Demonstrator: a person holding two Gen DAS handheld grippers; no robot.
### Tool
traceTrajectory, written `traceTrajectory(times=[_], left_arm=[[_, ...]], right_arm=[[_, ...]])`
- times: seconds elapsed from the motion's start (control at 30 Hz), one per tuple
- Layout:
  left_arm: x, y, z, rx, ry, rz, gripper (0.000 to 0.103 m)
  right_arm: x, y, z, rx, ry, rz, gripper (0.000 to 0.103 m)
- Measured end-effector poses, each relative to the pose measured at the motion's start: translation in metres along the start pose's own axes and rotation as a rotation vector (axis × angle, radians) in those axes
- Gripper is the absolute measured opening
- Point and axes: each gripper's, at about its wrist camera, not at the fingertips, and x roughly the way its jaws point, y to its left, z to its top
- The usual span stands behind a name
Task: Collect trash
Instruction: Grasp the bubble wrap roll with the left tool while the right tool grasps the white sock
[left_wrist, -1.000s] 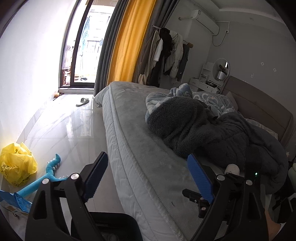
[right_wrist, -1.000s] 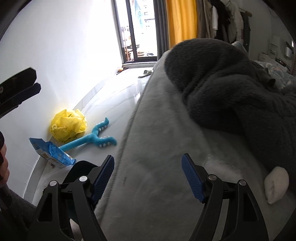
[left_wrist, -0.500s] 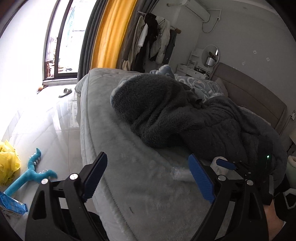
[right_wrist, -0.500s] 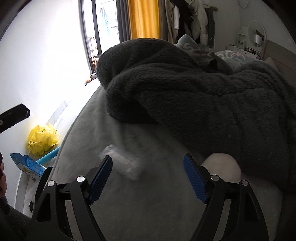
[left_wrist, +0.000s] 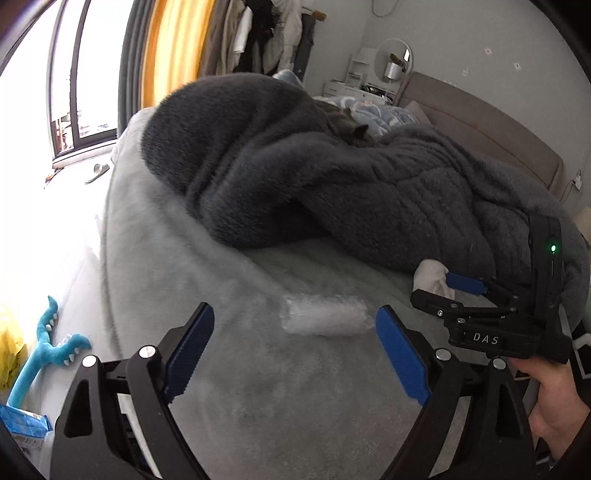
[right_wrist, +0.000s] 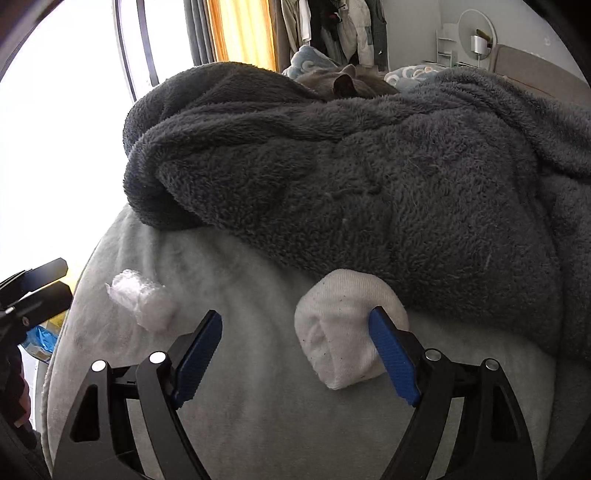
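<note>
Closest to me, the left tongs (left_wrist: 291, 350) hang over the near part of the bed (left_wrist: 258, 406), spread wide with nothing between them. Just past their tips lies a crumpled clear plastic wrapper (left_wrist: 323, 319), flat on the pale grey bed cover and roughly centred in the gap. That looks like the trash they are after.

To its right, the right tongs (right_wrist: 297, 350) are also over the cover, their jaws opening, pads pressing on nothing. A white sock (right_wrist: 345, 328) lies between them, close against the right-hand pad; I cannot tell whether it touches. From that side the wrapper (right_wrist: 142, 301) sits off to the left, well outside the jaws. A person's hand (left_wrist: 554, 402) grips the handle of the right tool.

Behind both things a heavy dark grey blanket (left_wrist: 332, 177) is heaped across the bed, its edge lying just over the sock. Down on the floor to the left there is a teal toy (left_wrist: 44, 354), and a yellow bag (left_wrist: 9, 354) at the frame's edge.

I'd say this is the approach step: nothing has been picked up yet. The next move calls for the left tongs to drop until the pads straddle the wrapper and then close gently, since thin plastic on plush cover could slip away or drag fabric with it. The sock is probably laundry, not trash.
</note>
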Motion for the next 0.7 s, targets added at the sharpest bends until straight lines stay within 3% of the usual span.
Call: traceTrajectory(times=[0.2, 0.33, 0.43, 0.53, 0.7], left_arm=[[0.026, -0.018, -0.003, 0.047, 0.054, 0.008, 0.091], [0.038, -0.020, -0.007, 0.030, 0.084, 0.011, 0.091], [0.045, -0.019, -0.008, 0.000, 0.095, 0.005, 0.091], [0.050, -0.021, -0.010, -0.011, 0.105, 0.014, 0.089], [0.057, -0.020, -0.013, -0.012, 0.129, 0.041, 0.078]], right_arm=[[-0.001, -0.014, -0.009, -0.014, 0.009, -0.019, 0.082], [-0.001, -0.026, -0.008, 0.009, 0.025, -0.029, 0.055], [-0.004, -0.035, -0.007, 0.025, 0.030, -0.036, 0.041], [-0.010, -0.043, -0.007, 0.049, 0.023, -0.024, 0.033], [-0.023, -0.048, -0.009, 0.044, 0.001, 0.001, 0.032]])
